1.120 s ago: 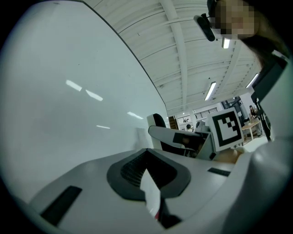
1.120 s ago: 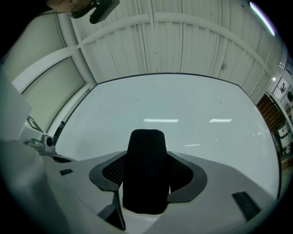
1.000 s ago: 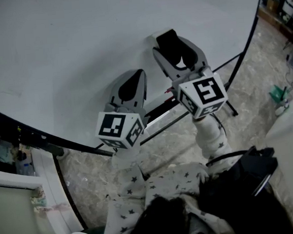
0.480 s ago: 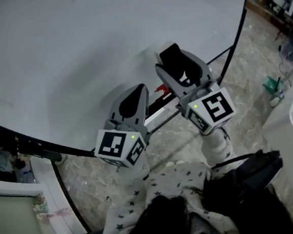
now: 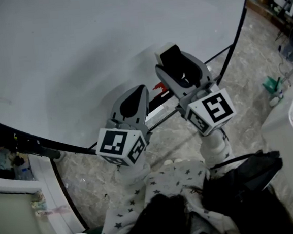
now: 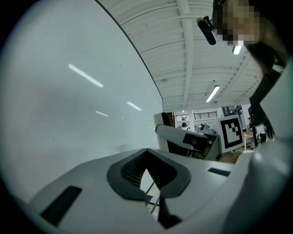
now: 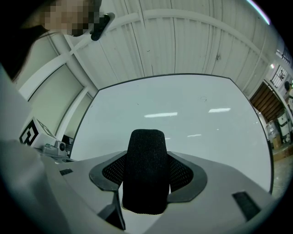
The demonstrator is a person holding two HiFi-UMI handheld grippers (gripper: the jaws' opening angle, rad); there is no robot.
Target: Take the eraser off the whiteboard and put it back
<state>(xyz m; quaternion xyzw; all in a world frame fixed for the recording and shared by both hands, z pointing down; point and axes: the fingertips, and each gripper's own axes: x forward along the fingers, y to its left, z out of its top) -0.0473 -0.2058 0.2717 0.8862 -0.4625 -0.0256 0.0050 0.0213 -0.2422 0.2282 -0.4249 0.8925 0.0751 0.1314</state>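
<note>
One eraser [image 7: 146, 160] inside the right tool [image 7: 149, 179]

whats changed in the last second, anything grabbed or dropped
Both claws slid a little down the head view, back toward the person: the right claw and the left claw. Nothing was grabbed or let go. The right claw still clamps the black eraser in front of the whiteboard; the left claw stays shut and empty.

Across the left we see a glossy white whiteboard [image 6: 68, 114] with light streaks, bottom centre our left gripper [image 6: 146, 156], grey jaws closed together and empty, mid right our right gripper [image 6: 163, 124] with its black-and-white marker cube [image 6: 232, 132].
</note>
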